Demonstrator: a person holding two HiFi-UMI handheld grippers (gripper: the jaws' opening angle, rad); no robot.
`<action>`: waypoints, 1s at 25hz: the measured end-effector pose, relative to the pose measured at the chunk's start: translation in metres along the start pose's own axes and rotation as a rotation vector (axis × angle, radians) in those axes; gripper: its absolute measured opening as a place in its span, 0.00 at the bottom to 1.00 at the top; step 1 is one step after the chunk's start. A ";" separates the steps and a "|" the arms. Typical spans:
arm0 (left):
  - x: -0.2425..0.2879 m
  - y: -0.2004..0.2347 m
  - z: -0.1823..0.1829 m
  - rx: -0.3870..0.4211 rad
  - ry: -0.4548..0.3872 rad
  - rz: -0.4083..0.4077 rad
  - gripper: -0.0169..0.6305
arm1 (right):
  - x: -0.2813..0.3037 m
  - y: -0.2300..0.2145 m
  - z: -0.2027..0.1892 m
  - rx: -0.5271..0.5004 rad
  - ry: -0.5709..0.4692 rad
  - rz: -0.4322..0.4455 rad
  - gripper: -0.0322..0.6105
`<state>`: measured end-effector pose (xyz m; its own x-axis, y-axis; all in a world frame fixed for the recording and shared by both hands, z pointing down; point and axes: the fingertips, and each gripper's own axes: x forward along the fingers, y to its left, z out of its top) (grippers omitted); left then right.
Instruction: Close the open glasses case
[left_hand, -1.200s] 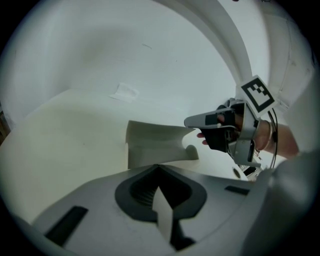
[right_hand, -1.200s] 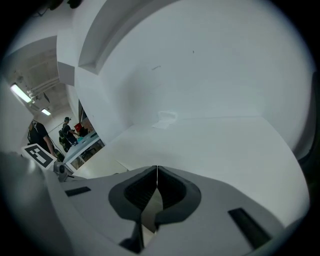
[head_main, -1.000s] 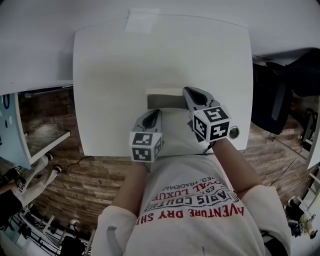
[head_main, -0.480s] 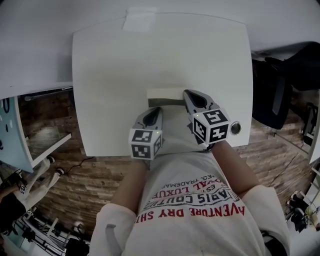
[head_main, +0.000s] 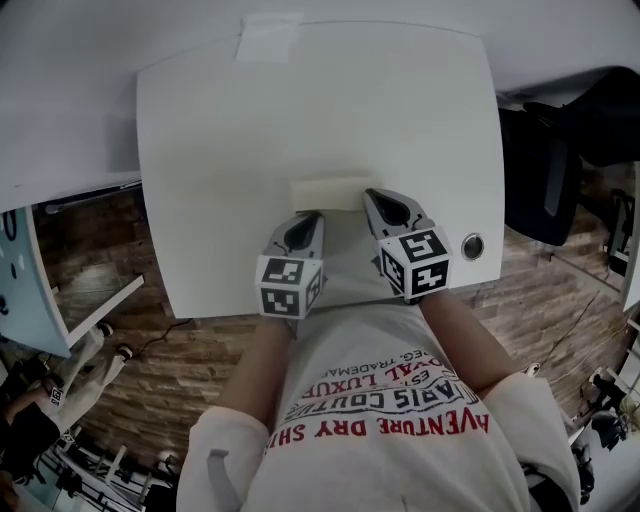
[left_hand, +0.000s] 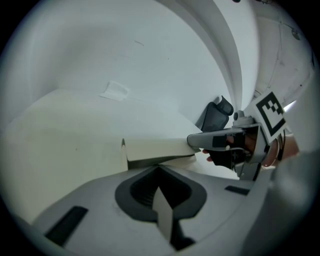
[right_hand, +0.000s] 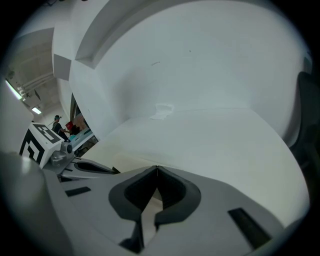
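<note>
The glasses case lay on the white table, near the front edge; its cream lid was almost down, and only a thin dark gap showed under it. The right gripper, jaws pressed together, touched the right end of the lid; the left gripper, jaws also together and holding nothing, pointed at the front side of the case.

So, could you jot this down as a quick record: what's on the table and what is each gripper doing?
surface: white table
object: cream glasses case
case state: lid lowered, with a thin dark gap under it in the left gripper view
left gripper: jaws together, at the case's near side
right gripper: jaws together, tip against the lid's right end
person: standing at the table's near edge, holding both grippers
</note>
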<state>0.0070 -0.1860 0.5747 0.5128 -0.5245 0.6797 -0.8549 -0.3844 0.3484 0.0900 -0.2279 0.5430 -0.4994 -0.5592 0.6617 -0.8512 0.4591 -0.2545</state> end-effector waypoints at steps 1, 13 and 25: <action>0.000 0.000 0.000 0.007 0.004 -0.002 0.02 | 0.000 0.000 -0.003 0.010 0.003 -0.001 0.07; -0.003 -0.006 -0.002 0.045 0.025 -0.033 0.02 | -0.003 -0.003 -0.007 0.046 -0.034 -0.043 0.07; -0.074 -0.018 0.118 0.149 -0.327 -0.065 0.02 | -0.065 0.019 0.078 -0.069 -0.350 -0.106 0.07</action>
<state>-0.0065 -0.2298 0.4422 0.5842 -0.7014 0.4083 -0.8113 -0.5186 0.2698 0.0934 -0.2368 0.4402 -0.4440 -0.8029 0.3977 -0.8943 0.4244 -0.1415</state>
